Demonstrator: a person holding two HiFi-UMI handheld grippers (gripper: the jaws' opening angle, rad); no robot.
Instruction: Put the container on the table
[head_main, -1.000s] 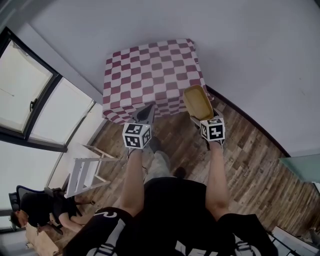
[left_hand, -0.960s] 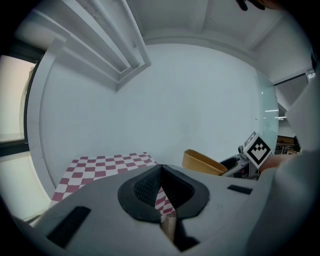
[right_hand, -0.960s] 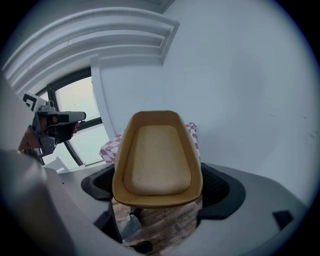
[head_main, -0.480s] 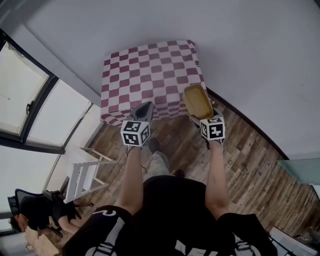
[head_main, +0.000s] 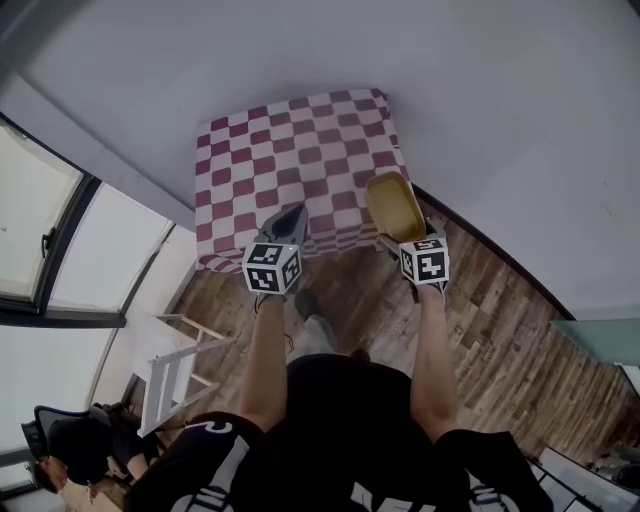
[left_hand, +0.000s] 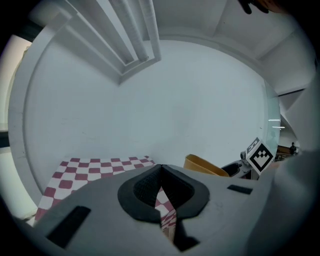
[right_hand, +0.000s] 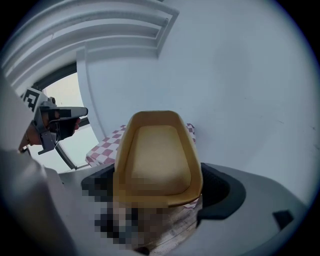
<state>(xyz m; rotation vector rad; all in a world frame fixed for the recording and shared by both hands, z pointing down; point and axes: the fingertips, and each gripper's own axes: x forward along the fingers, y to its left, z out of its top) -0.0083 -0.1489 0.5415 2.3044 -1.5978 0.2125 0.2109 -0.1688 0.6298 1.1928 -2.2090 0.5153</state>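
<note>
The right gripper (head_main: 402, 238) is holding the yellow container (head_main: 394, 204) over the near right corner of the checkered table (head_main: 290, 150); the left gripper (head_main: 291, 221) is hovering, jaws together.

Matt plastic container (head_main: 396, 207), table (head_main: 285, 160) w/ checked cloth, wood-plank floor (head_main: 500, 330)

Right gripper (head_main: 408, 234) holds container (head_main: 395, 205) (yellow) near checkered table (head_main: 290, 150).
</note>
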